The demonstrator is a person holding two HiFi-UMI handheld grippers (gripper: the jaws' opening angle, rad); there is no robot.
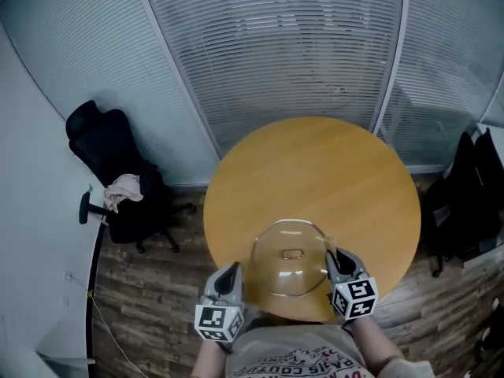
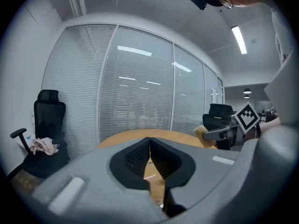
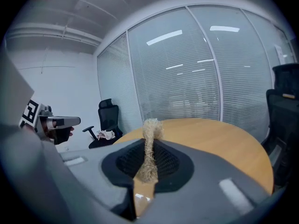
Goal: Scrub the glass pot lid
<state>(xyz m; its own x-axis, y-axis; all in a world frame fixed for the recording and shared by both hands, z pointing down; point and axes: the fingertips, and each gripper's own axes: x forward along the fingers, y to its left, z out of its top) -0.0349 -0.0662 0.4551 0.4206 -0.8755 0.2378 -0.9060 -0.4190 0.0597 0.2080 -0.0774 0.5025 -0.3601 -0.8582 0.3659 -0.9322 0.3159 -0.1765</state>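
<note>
Glass pot lid (image 1: 288, 278) — is lying knob-up at the near edge of the round wooden desk (image 1: 315, 172), about midway along that edge, with both tools flanking it.

Left tool (image 2: 149, 143) — its jaws are pressing together with nothing between them. In the head view it is sitting just beside the lid's left rim, at the near-left edge of the desk; whether it is touching the glass cannot be told.

Right tool (image 3: 148, 149) — its jaws are clamping a tan, fibrous scrubber (image 3: 150, 133), whose tuft is sticking out past the tips. In the head view the tool is sitting at the lid's right rim, near the desk's near-right edge; contact with the lid cannot be told.

Black office chair (image 1: 110, 168) — is standing on the wood-plank floor (image 1: 150, 290), well apart from the desk's left edge, and is carrying a pale crumpled cloth (image 1: 124, 187) on its seat.

Blinds (image 1: 283, 46) — are hanging closed behind glass panels beyond the desk's far edge.
</note>
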